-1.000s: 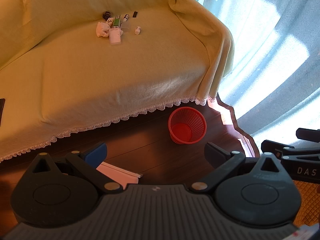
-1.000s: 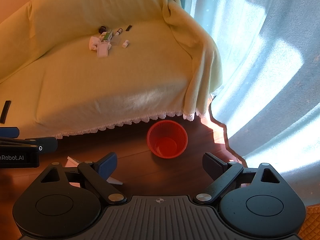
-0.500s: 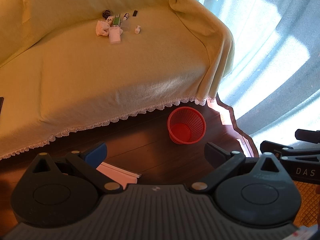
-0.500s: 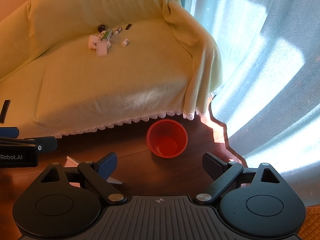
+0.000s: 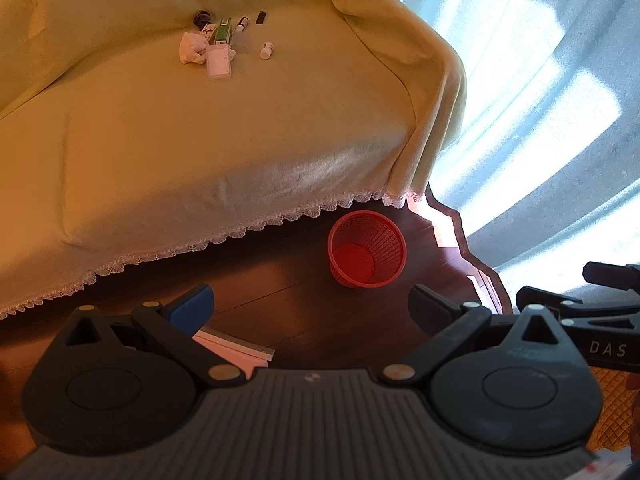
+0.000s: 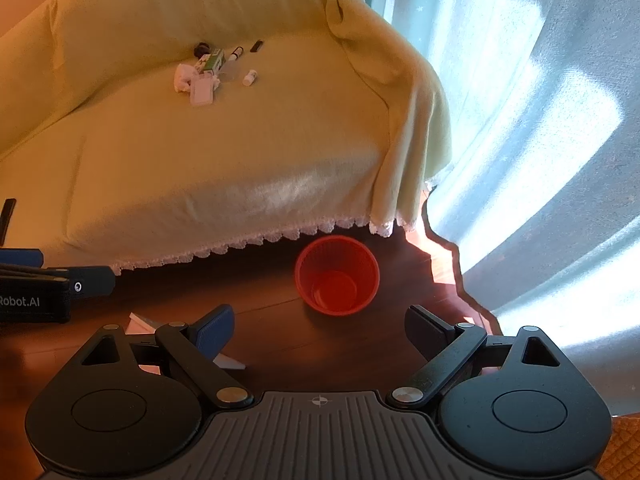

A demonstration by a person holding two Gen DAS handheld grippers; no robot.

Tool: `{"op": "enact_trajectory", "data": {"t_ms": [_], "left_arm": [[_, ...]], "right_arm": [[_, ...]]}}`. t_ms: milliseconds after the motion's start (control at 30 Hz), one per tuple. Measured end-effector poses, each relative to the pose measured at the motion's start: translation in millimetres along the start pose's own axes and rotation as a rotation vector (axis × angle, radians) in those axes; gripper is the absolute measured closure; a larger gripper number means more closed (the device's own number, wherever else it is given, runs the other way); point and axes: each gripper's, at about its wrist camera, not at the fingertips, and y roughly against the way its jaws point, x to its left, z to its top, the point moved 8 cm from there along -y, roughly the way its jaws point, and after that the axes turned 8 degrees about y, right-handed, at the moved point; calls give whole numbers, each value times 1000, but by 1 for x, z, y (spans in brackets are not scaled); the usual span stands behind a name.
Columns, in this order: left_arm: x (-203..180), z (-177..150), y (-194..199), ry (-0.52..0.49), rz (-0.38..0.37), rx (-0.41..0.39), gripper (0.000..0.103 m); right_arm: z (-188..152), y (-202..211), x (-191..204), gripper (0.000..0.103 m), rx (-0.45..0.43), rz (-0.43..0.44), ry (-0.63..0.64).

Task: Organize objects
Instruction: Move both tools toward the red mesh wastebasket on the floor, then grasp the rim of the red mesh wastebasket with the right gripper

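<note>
— On the sofa (image 5: 200, 152), under a yellow-green cover? A small pile of things, far back near the backrest.
— In the pile? A crumpled white tissue (image 5: 191, 49), a flat white case (image 5: 219, 63), a green box (image 5: 222, 32), a pen (image 5: 241, 24), a little white bottle (image 5: 266, 49), a small black stick (image 5: 260, 18) and a dark round thing (image 5: 201, 18). All close together, some touching.
— Same pile from the right side? Yes: tissue (image 6: 183, 77), case (image 6: 202, 91), green box (image 6: 212, 60), bottle (image 6: 249, 77).
— On the floor (image 5: 280, 292)? A red mesh basket (image 5: 367, 249), upright, just in front of the sofa's lace edge, near the blue curtain (image 5: 540, 100). Nothing inside but its red bottom. Also in the right view (image 6: 337, 274).
— Left tongs (image 5: 310, 306)? Wide apart, holding nothing, low over the dark floor, well apart from the pile.
— Right tongs (image 6: 318, 330)? Wide apart too, holding nothing, with the basket just past the tips.
— Under the left tongs? Some flat white and pink paper (image 5: 236, 350) on the floor.
— Side by side? Yes, each pair of tongs showing at the edge of the other's view.
</note>
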Motion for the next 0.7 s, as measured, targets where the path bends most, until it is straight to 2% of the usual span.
{"op": "enact_trajectory", "data": {"t_ms": [167,300,367,467,567,700], "left_arm": [[11,5,-47,30,-31,4,2],[28,2,-103,58,-4,25,2],[36,-3,-142,70,11,27,2],[47,-11,-203,102,19,16,2],[58,-19,-265,117,25,9,2],[69,-27,-338,89,49,5,2]], "right_arm": [[-9,-50,0,13,6,-2,84],[-20,-120,-5,13,3,40,169],[-31,-172,-7,15,6,59,225],[-54,-256,-5,33,36,104,316],[-82,-340,0,36,56,131,412],[-114,-439,8,43,43,178,552]]}}
